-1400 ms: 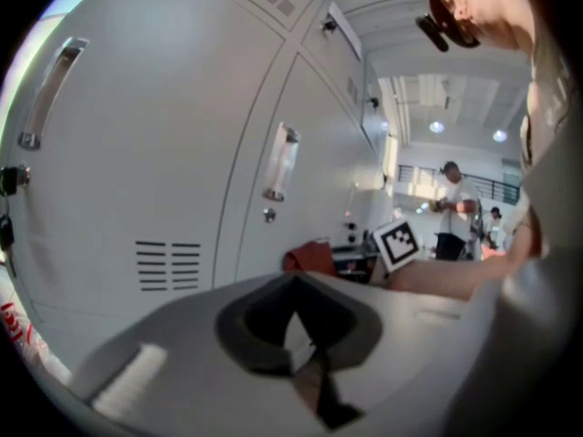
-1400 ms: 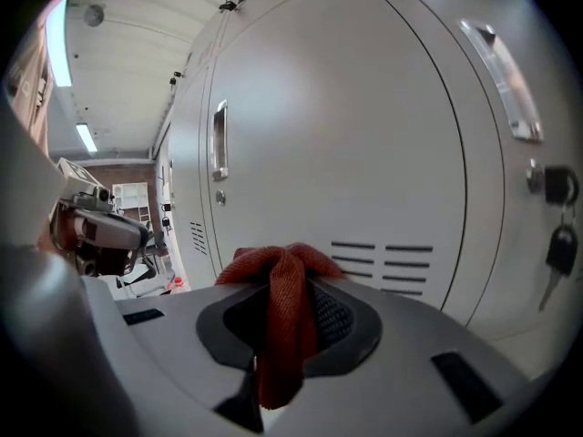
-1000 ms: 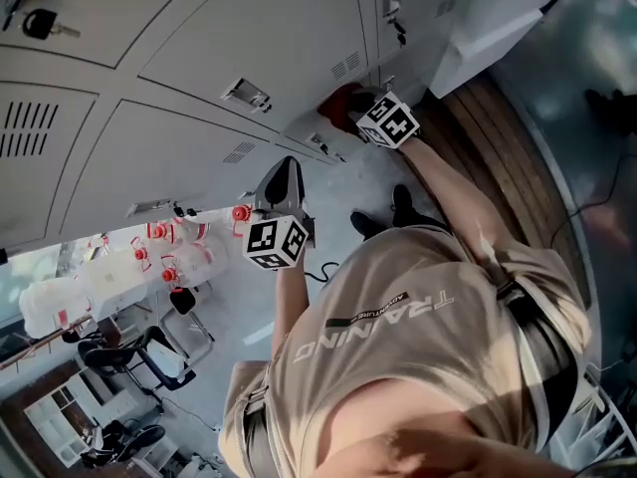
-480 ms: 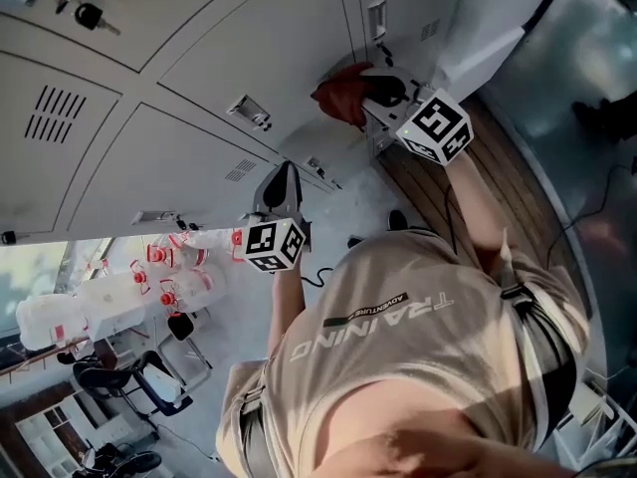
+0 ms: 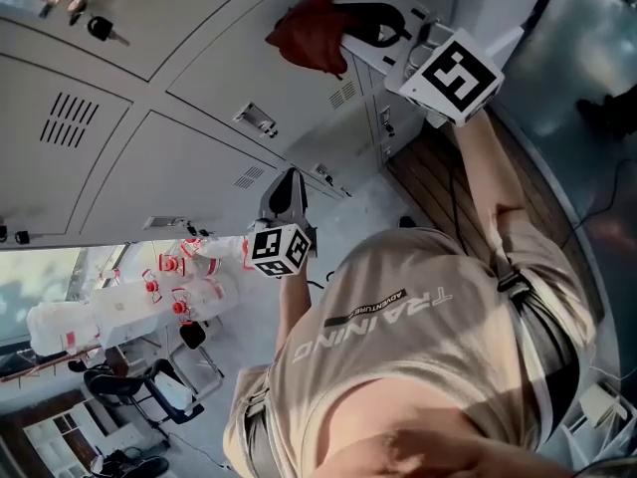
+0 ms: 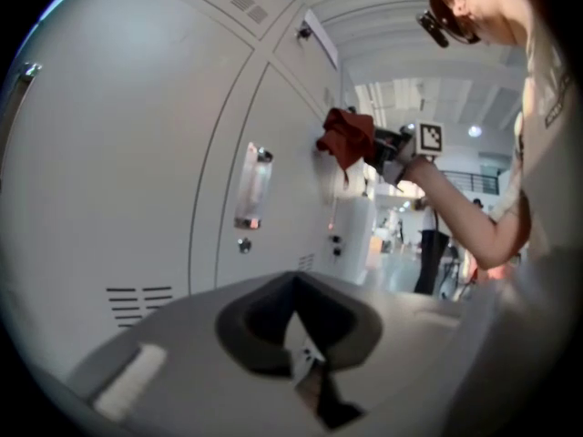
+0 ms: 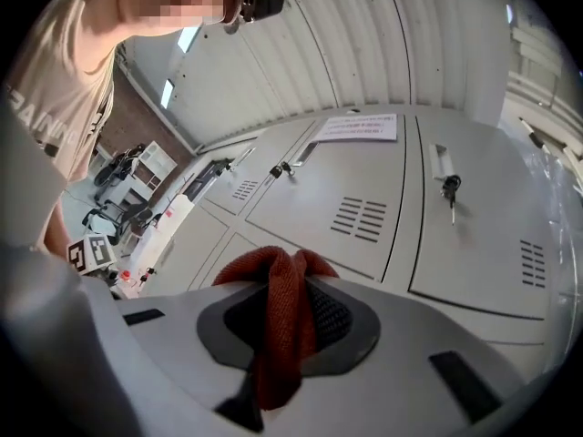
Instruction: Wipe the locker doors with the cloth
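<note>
Right gripper [image 7: 278, 344] was clamped on the rust-red woven cloth [image 7: 284, 312]. The cloth was bunched against a pale grey metal locker door [image 5: 249, 38], near a vertical seam between doors. Left gripper [image 6: 299, 353] was held lower, jaws together with nothing between them, close to the lockers but not touching them. A small dark key [image 7: 449, 189] sat in one door's lock.
</note>
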{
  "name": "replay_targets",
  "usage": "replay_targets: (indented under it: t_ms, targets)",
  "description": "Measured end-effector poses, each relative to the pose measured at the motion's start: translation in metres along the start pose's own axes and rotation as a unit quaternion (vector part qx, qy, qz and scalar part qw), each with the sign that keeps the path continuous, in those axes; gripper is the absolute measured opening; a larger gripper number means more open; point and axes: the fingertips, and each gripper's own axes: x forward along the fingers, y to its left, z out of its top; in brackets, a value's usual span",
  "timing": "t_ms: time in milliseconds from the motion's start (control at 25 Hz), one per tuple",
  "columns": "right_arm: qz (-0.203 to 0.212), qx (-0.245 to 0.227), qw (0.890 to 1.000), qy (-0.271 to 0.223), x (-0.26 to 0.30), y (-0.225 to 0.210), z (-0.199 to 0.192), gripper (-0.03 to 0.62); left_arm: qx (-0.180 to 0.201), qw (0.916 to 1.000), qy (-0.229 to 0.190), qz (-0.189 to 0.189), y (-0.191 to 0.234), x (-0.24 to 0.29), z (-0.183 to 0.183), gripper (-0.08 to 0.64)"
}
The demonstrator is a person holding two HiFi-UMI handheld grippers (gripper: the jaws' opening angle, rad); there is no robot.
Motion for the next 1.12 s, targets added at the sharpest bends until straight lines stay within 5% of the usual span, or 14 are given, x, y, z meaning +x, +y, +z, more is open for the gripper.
replay_targets:
  t_ms: [320, 760, 1120]
  targets:
    - [-0.035, 0.018, 0.999, -0.022, 0.013, -0.045, 0.017, 0.047, -0.012, 0.9999, 0.001, 0.007, 0.003, -0.007, -0.005, 0.006]
    - [-0.048, 0.104, 0.993, -0.003, 0.019, -0.051, -0.045, 0.048, -0.044, 0.999, 0.011, 0.004, 0.003, -0.002, -0.015, 0.006]
    - [-0.018, 0.142, 0.987, 0.077, 0.009, -0.012, -0.119, 0.048, -0.033, 0.9991, 0.024, -0.01, -0.007, 0.016, -0.013, 0.006]
